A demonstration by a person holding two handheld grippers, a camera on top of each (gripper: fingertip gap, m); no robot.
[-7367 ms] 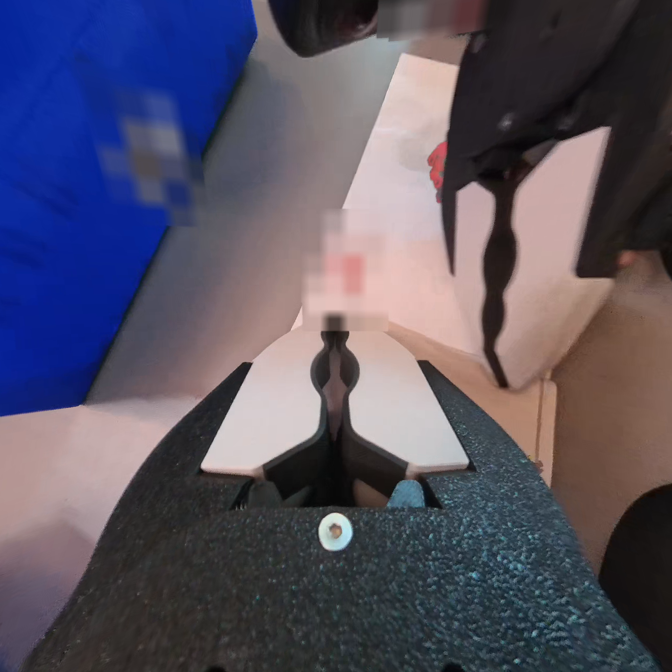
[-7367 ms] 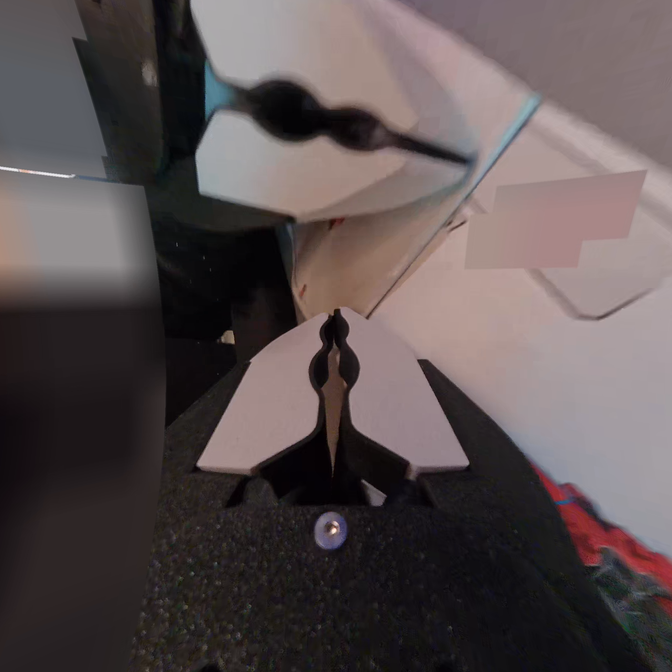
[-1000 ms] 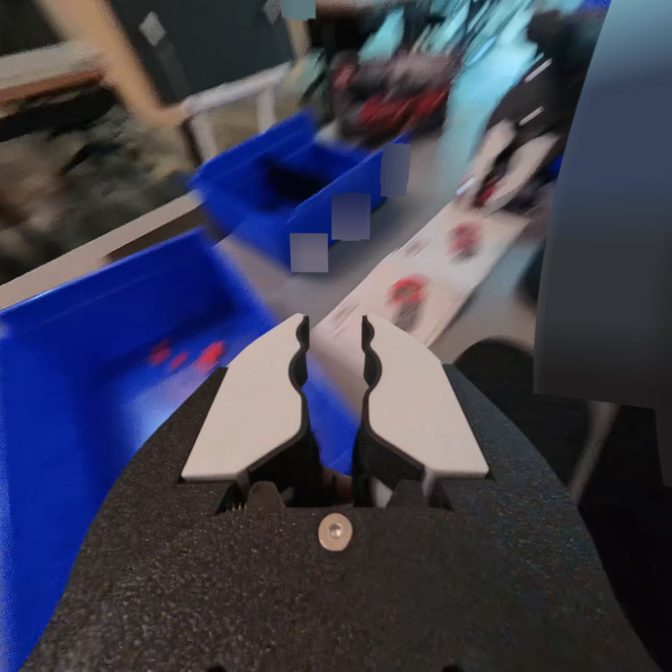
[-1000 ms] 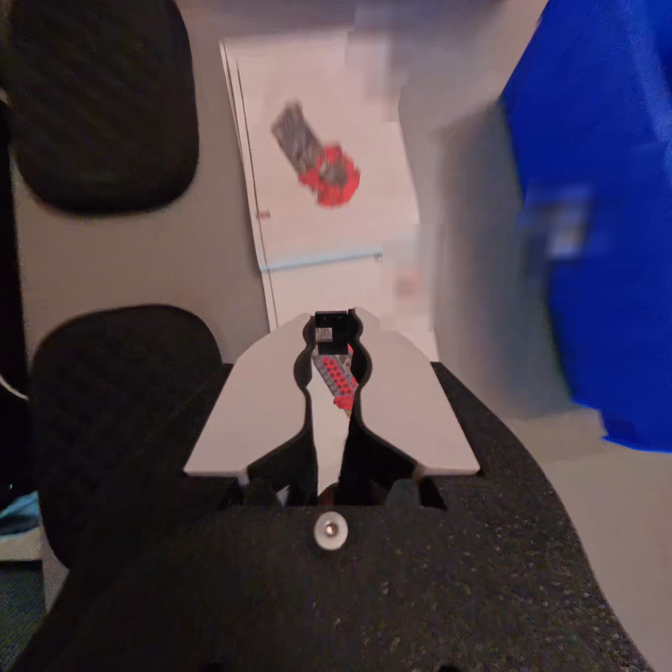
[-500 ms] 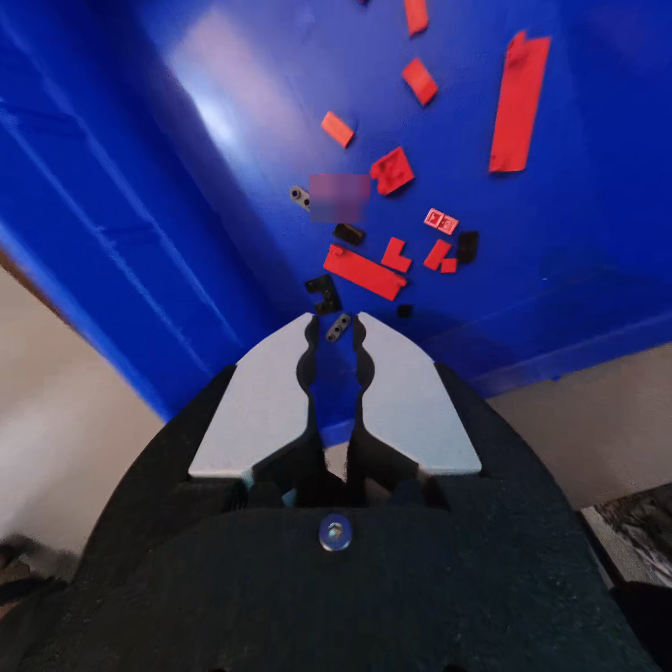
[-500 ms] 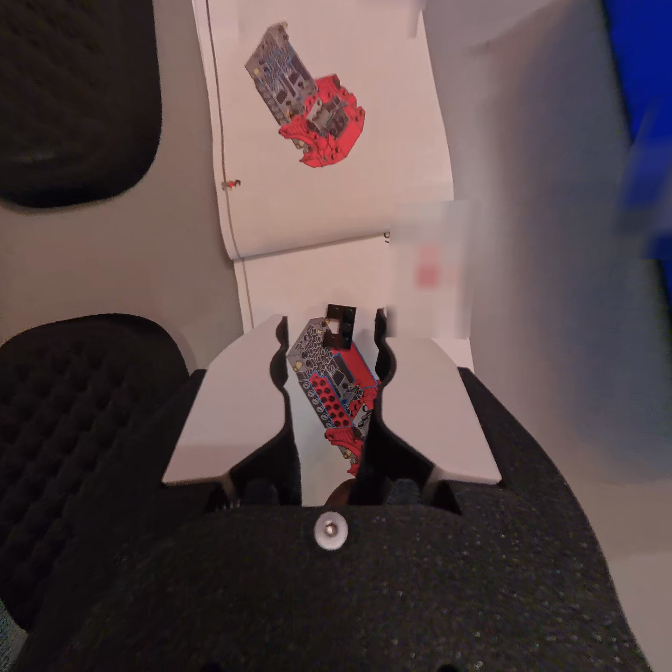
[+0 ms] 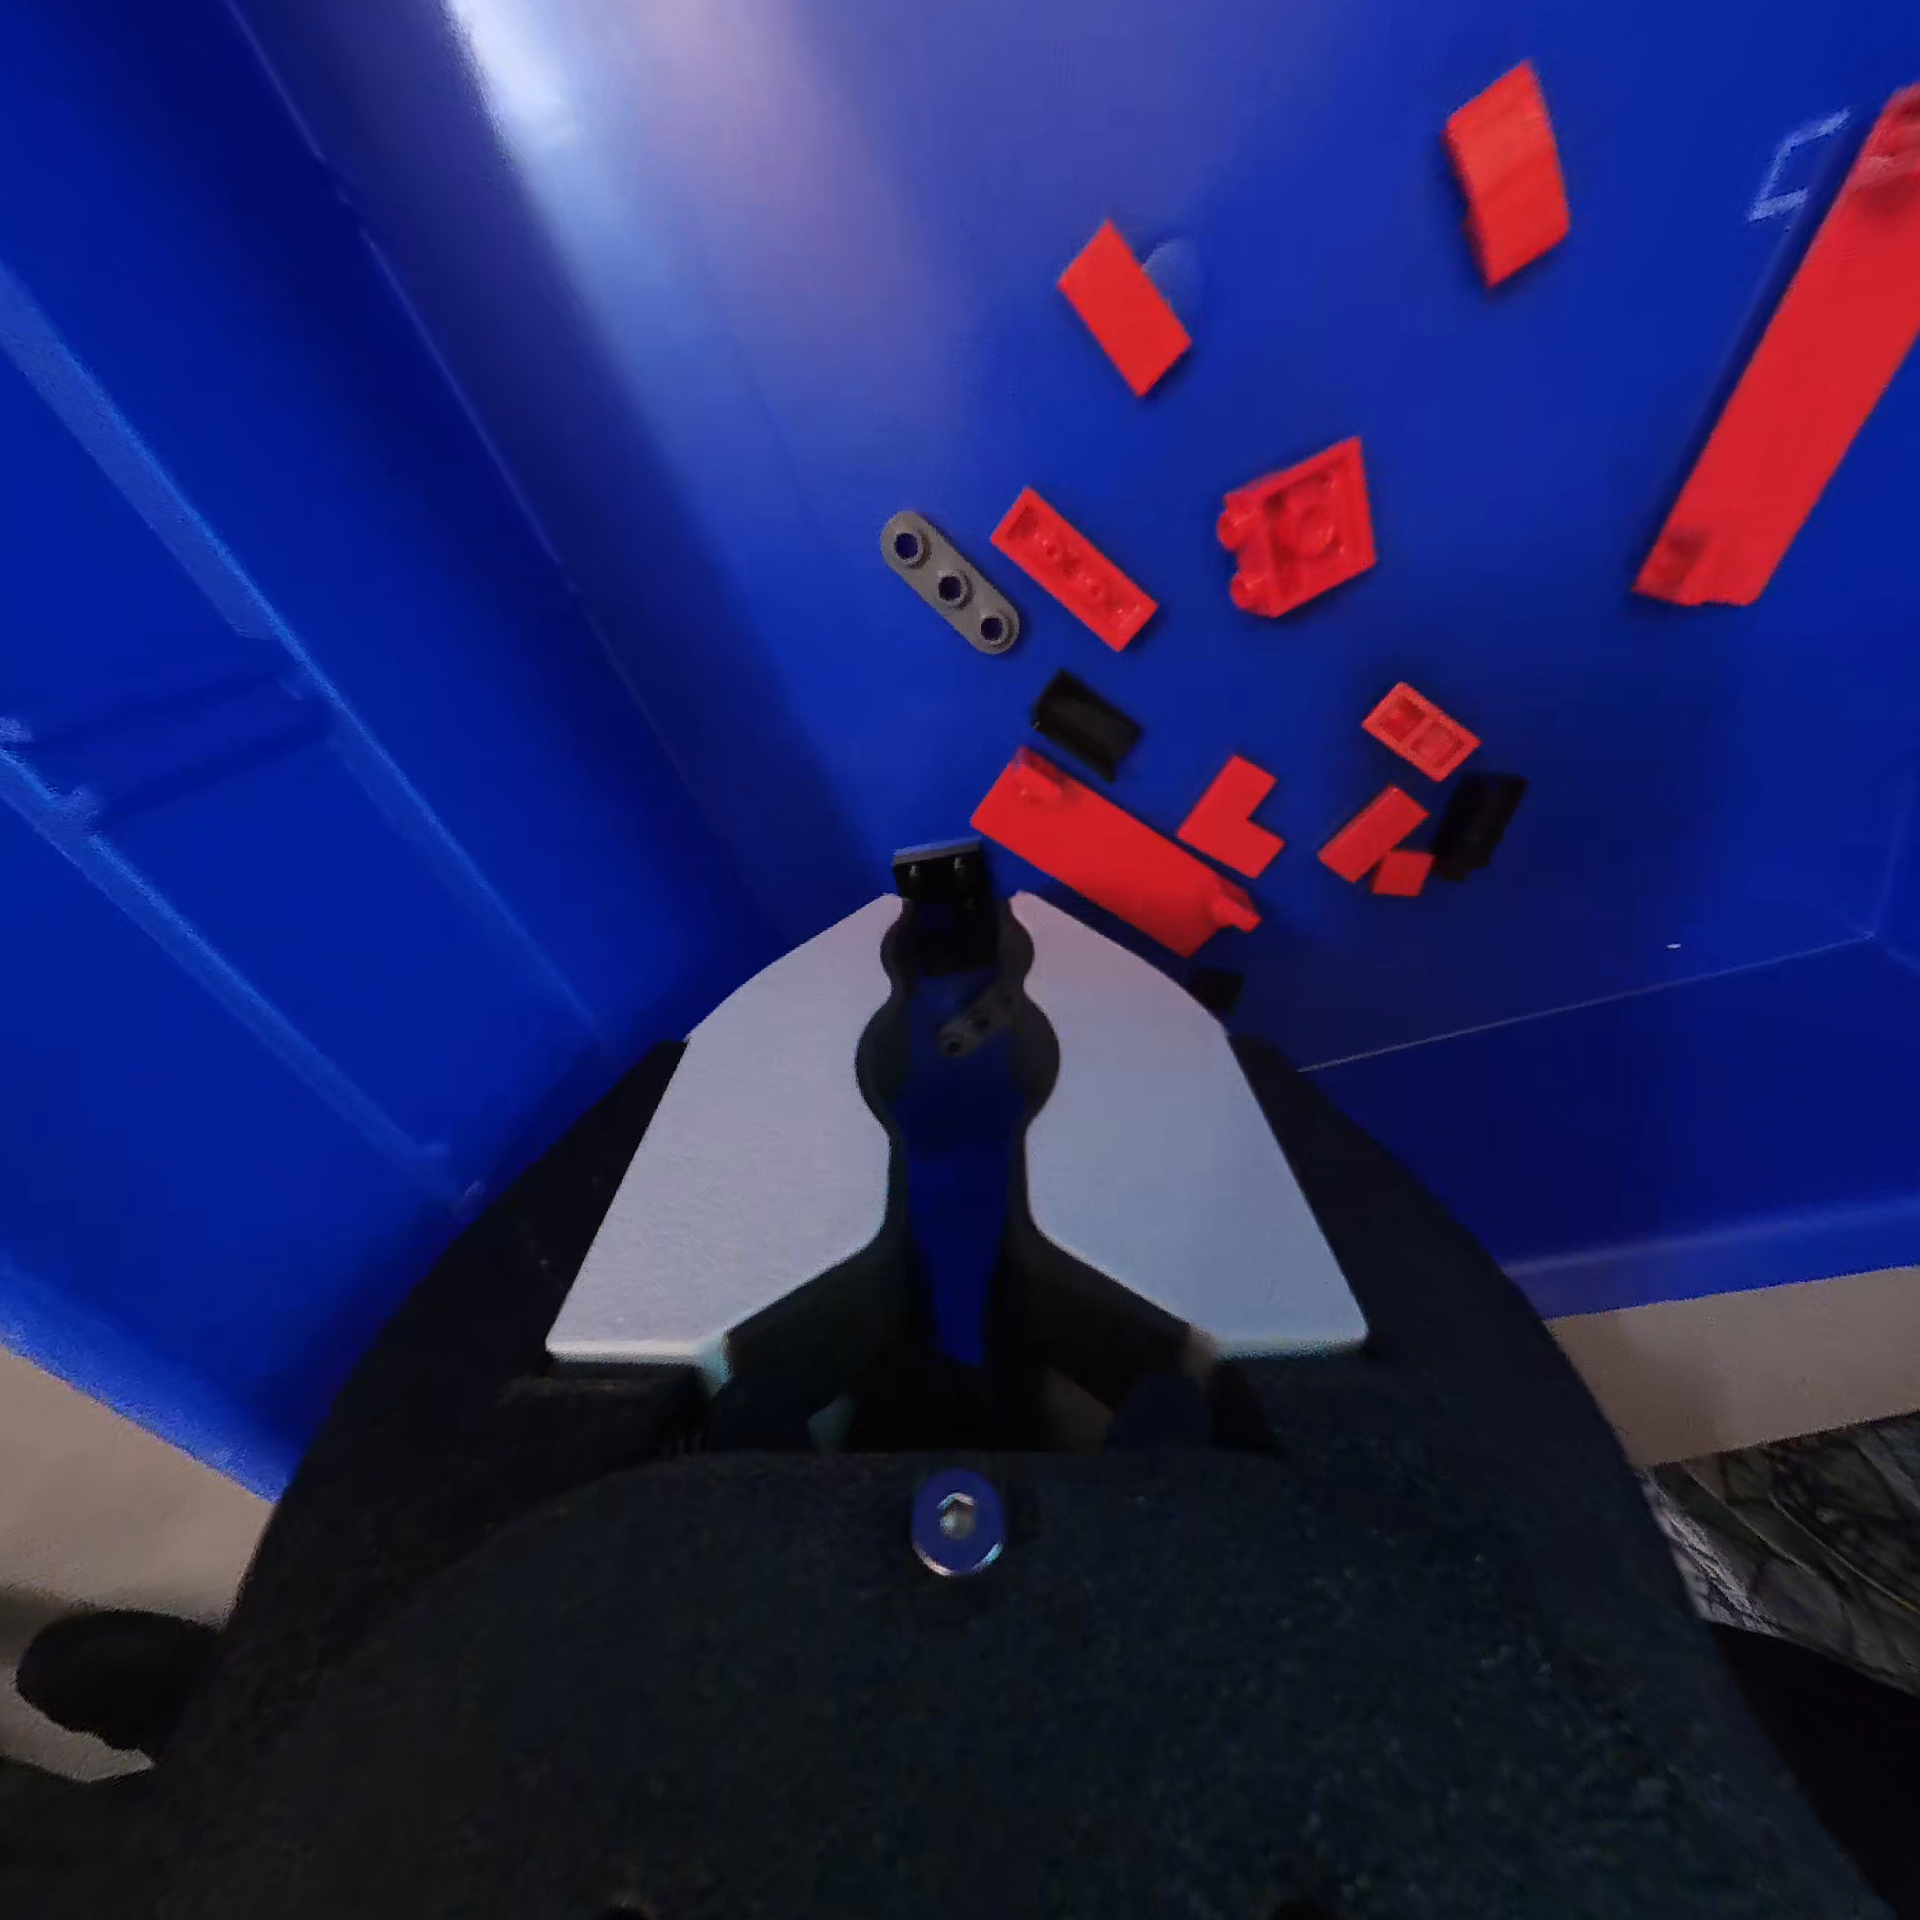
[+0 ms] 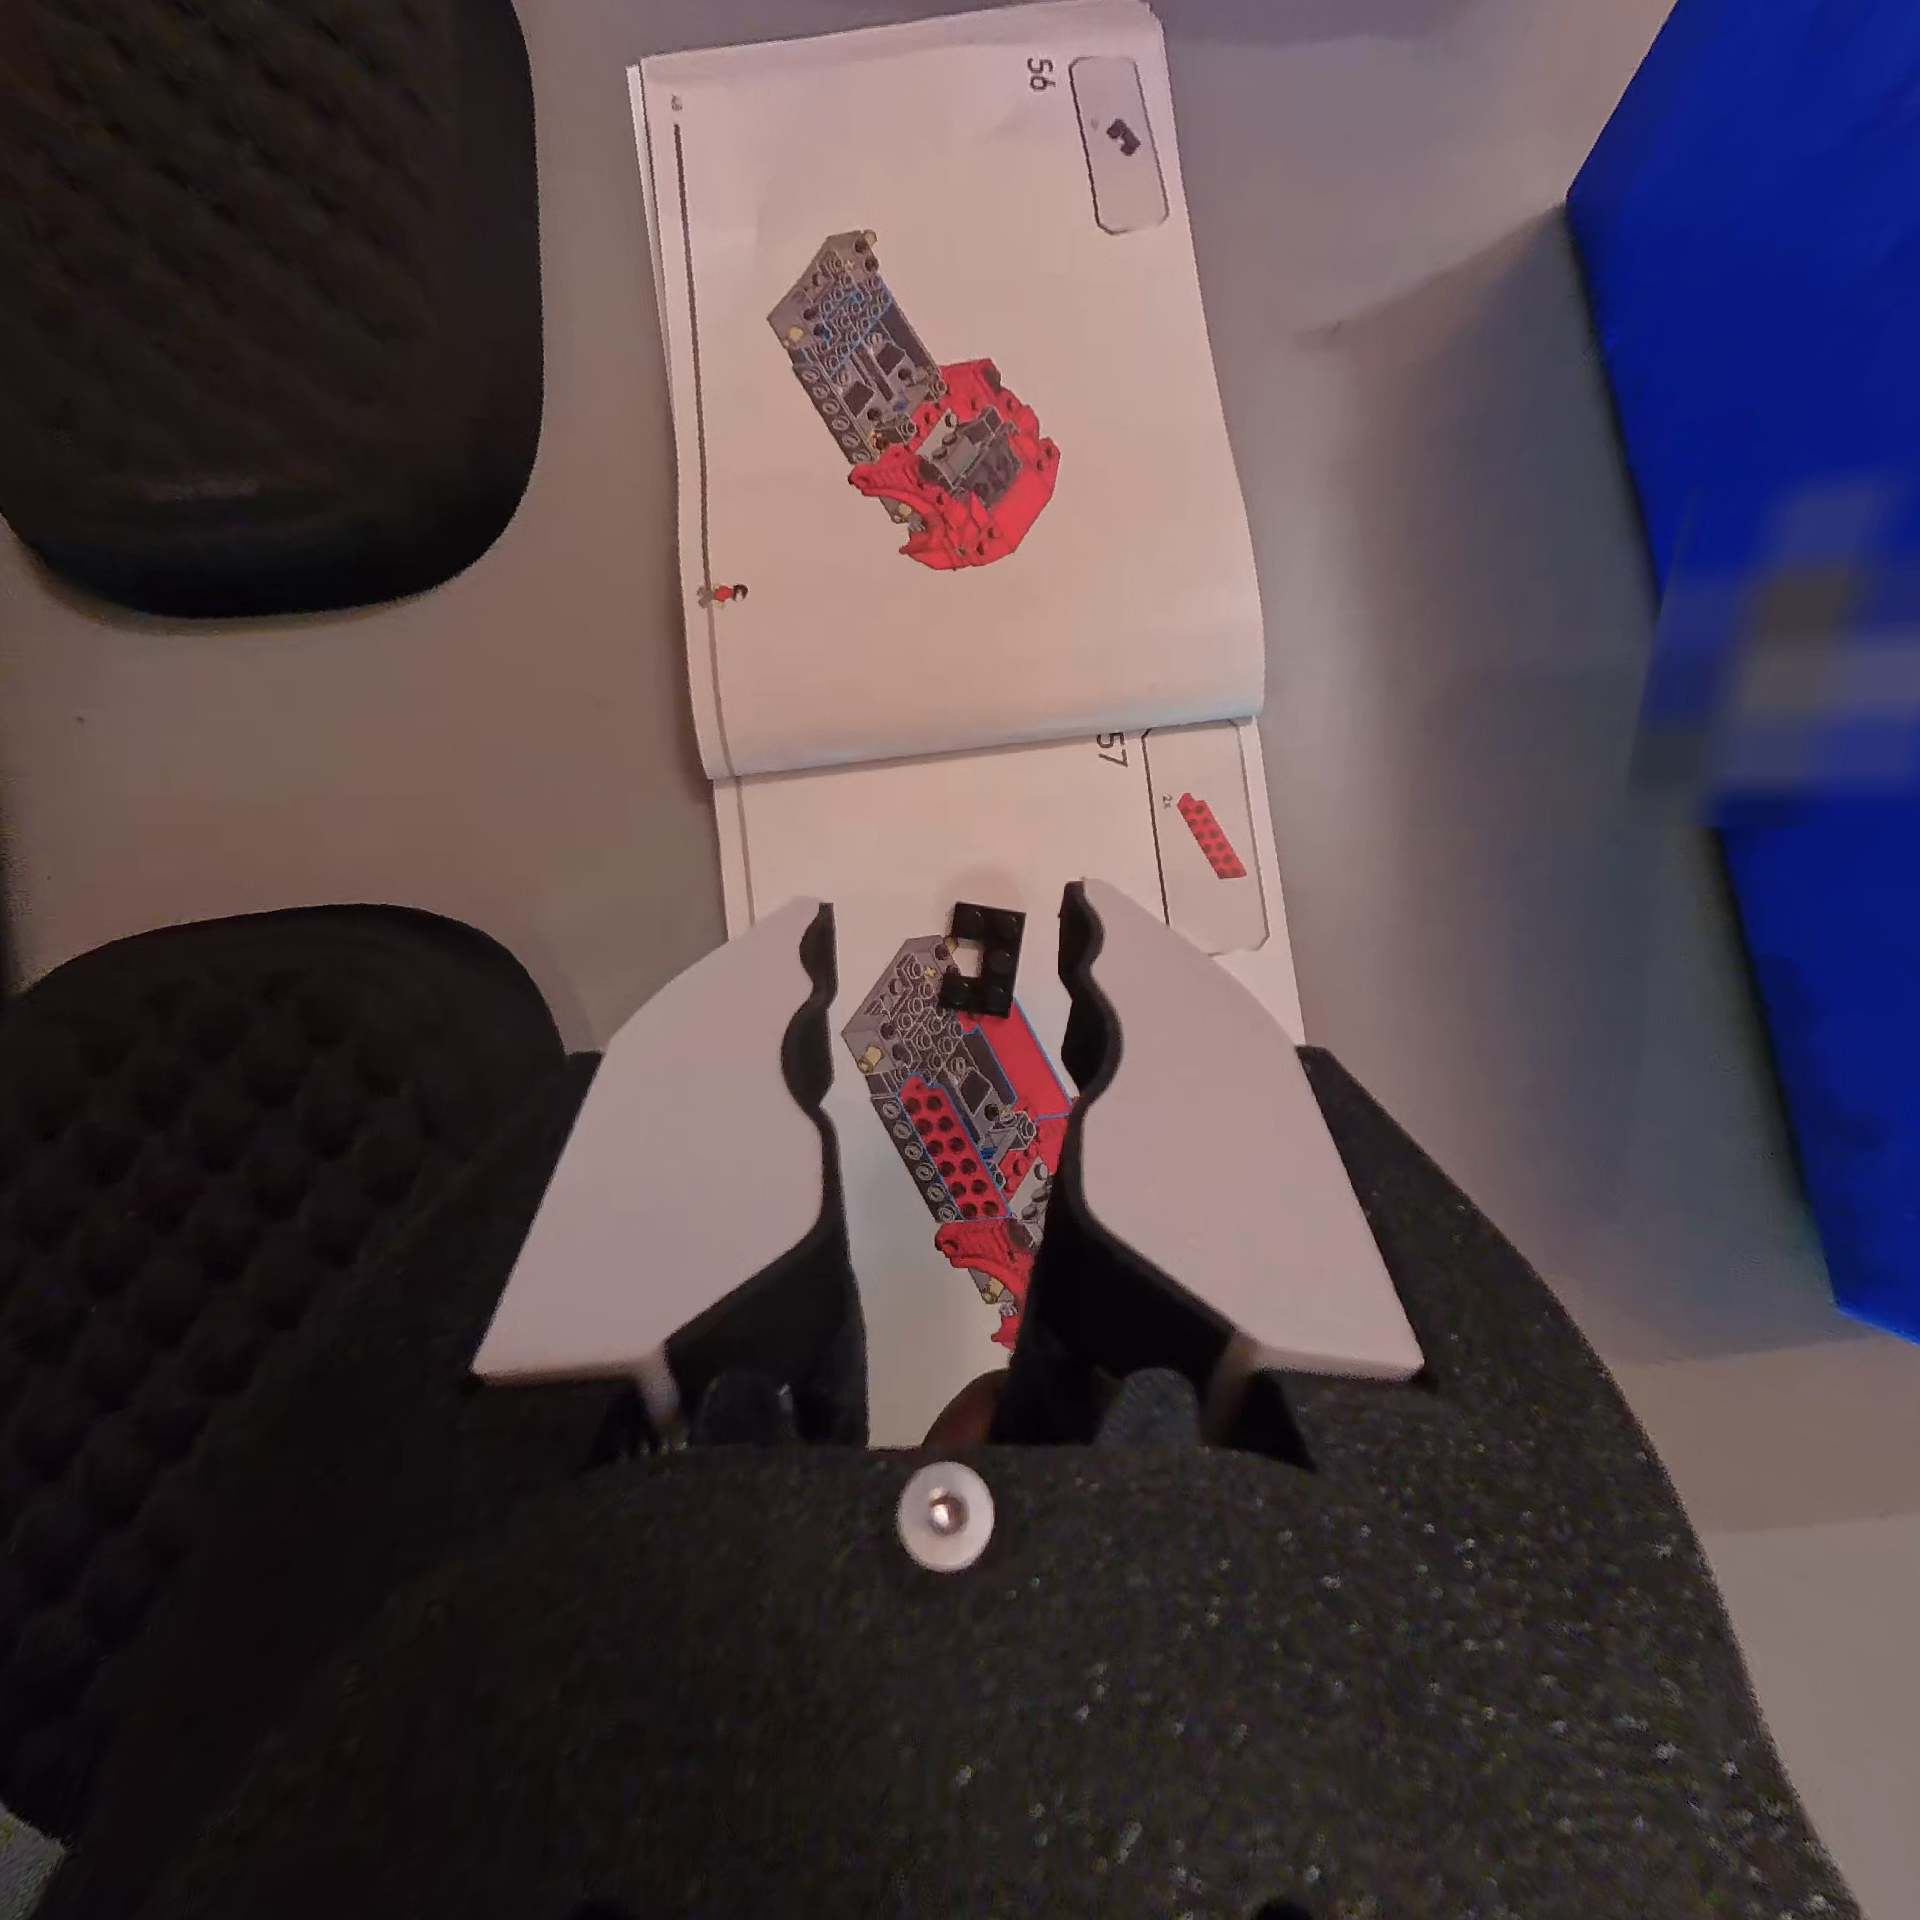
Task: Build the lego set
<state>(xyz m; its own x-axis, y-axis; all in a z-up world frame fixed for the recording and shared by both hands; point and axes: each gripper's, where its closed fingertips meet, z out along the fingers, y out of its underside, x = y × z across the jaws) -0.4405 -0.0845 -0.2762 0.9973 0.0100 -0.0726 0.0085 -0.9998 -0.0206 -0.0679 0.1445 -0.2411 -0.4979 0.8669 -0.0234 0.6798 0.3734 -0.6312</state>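
Tongs first: my left tongs [image 7: 943, 902] grip a small black piece [image 7: 938, 871] inside the blue bin [image 7: 436, 582]; my right tongs [image 8: 943, 914] gape empty over a black bracket [image 8: 983, 956] lying on the instruction booklet [image 8: 935, 520] on the bench [image 8: 364, 727]. No built model shows, so I judge most assembly remains.

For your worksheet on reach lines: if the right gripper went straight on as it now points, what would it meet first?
Probably the small black lego piece lying on the open instruction booklet, between the open right gripper fingertips; depth is uncertain.

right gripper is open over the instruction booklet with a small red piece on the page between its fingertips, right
Nearly. The small piece is black, not red, as the right wrist view shows. The right gripper is open over the instruction booklet, with that piece on the page between its fingertips.
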